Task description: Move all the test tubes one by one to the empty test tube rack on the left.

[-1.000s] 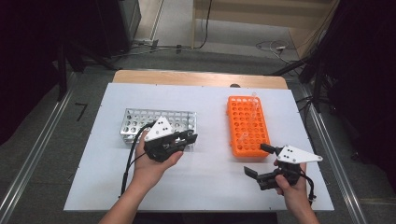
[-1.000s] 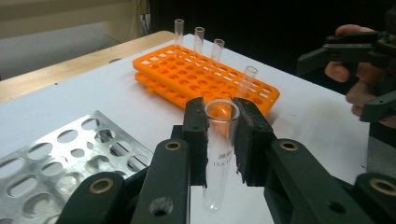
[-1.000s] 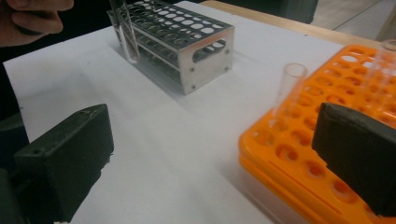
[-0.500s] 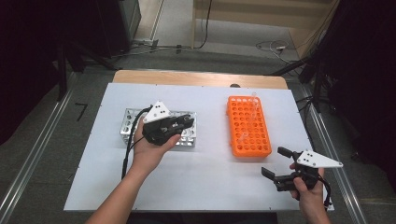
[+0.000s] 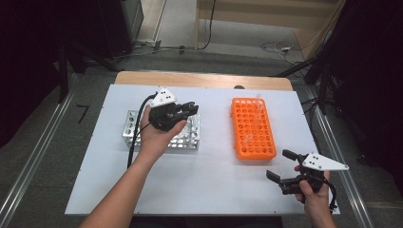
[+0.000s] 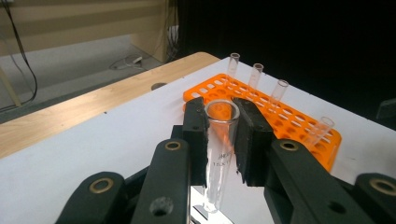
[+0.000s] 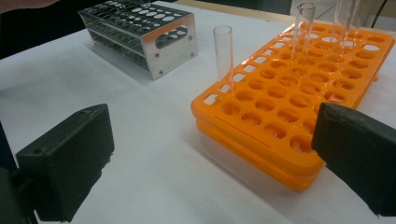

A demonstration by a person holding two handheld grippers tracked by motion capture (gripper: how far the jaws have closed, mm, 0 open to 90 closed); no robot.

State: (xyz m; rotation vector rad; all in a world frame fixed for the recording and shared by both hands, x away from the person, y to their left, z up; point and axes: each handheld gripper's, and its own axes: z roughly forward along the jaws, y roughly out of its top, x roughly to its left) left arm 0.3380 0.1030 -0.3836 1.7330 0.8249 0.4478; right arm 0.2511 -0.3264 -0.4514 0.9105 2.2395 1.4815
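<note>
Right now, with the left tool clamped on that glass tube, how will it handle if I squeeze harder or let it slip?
The tube looks thin and clear, so probably fragile. Its smooth round wall may slide between the left tool's pads. Dropped, it would likely roll.

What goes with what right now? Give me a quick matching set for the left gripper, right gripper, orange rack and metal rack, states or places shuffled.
Things:
1. left gripper
2. right gripper
3. orange rack
4. metal rack

States or places:
A. open, holding nothing, near the table's front edge
B. has clear tubes standing in it
C. sits under the person's left hand
D. shut on a clear tube

Pairs: 1-D, 2-A, 3-B, 4-C
</note>
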